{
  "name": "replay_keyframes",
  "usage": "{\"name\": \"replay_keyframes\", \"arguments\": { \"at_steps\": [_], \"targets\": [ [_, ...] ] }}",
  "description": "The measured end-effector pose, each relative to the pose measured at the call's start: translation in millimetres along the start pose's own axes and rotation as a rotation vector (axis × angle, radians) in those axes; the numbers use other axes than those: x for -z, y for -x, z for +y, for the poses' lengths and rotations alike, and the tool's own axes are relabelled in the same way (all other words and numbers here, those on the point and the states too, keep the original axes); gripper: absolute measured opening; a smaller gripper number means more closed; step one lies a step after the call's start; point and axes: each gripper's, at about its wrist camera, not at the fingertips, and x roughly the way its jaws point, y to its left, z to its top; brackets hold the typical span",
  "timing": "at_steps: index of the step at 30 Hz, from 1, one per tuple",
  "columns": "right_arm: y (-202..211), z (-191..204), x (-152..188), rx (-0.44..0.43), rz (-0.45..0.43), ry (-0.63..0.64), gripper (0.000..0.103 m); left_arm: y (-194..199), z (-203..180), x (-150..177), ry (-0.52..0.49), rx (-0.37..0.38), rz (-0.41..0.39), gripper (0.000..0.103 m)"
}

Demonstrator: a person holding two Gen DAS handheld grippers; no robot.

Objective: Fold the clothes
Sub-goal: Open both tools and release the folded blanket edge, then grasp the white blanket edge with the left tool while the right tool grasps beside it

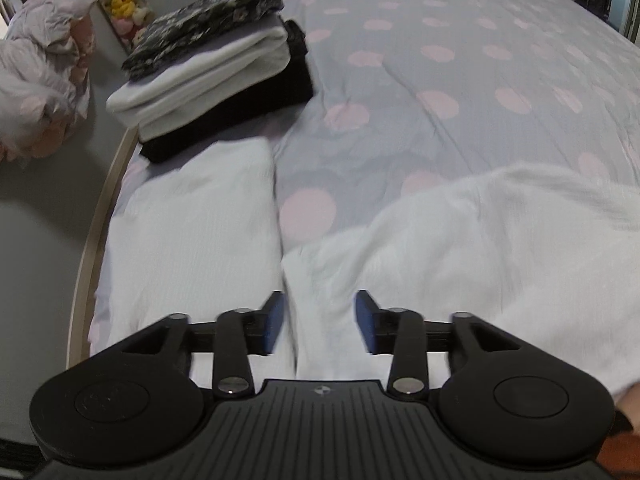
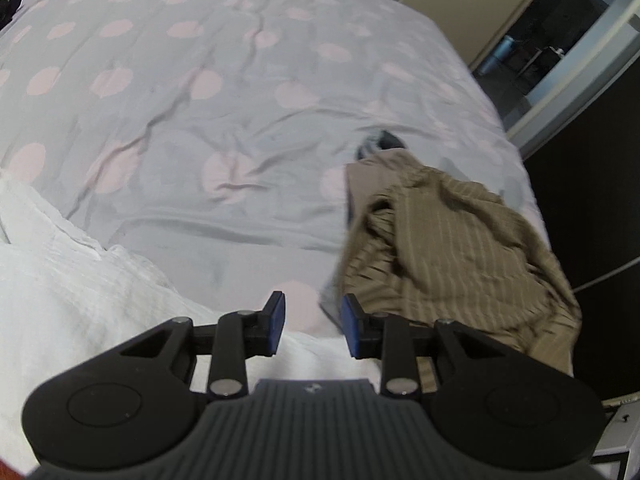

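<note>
A white textured garment (image 1: 460, 248) lies spread on the bed; one part of it (image 1: 192, 232) is laid flat at the left. My left gripper (image 1: 320, 320) is open just above the garment's near edge, holding nothing. The same garment (image 2: 72, 288) shows at the lower left of the right wrist view. My right gripper (image 2: 310, 324) is open and empty above the garment's near right edge. A crumpled brown striped garment (image 2: 448, 248) lies just right of it, with a dark item (image 2: 380, 142) behind.
A stack of folded clothes (image 1: 208, 76), black, white and patterned, sits at the bed's far left edge. The bedsheet (image 2: 224, 92) is grey with pink dots. Plush toys (image 1: 120, 0) and a crumpled quilt (image 1: 44, 68) lie beyond the left edge. A dark wardrobe (image 2: 592, 200) stands at right.
</note>
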Motion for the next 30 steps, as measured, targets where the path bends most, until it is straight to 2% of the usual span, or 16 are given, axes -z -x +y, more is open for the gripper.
{"name": "replay_keyframes", "arguments": {
  "at_steps": [4,7,10,13,15,19,22,24,26,30],
  "targets": [
    [-26,10,-10,-0.018,0.019,-0.005,0.037,-37,-17,-19,-0.036,0.002,-0.005,0.052],
    [-43,13,-15,-0.059,0.026,-0.029,0.039,-75,-32,-25,-0.086,-0.023,0.025,0.052],
    [-56,14,-19,-0.122,0.041,-0.051,0.045,-111,-42,-28,-0.118,-0.030,0.068,0.052],
    [-63,18,-19,-0.174,0.051,-0.047,0.047,-136,-42,-26,-0.080,0.010,0.115,0.052],
    [-66,18,-16,-0.210,0.072,-0.050,0.048,-140,-44,-22,-0.048,0.002,0.113,0.052],
    [-75,15,-7,-0.186,0.108,-0.028,0.049,-147,-48,-16,0.016,-0.014,0.111,0.051],
    [-85,3,-1,-0.231,0.147,-0.090,0.054,-153,-50,-12,0.064,-0.026,0.108,0.043],
    [-88,1,7,-0.282,0.190,-0.109,0.049,-154,-53,-10,0.101,-0.052,0.101,0.036],
    [-82,6,17,-0.319,0.214,-0.087,0.001,-152,-60,-8,0.126,-0.098,0.086,0.031],
    [-51,9,49,-0.354,0.233,-0.057,0.000,-155,-79,-4,0.113,-0.191,0.055,0.023]
  ]
}}
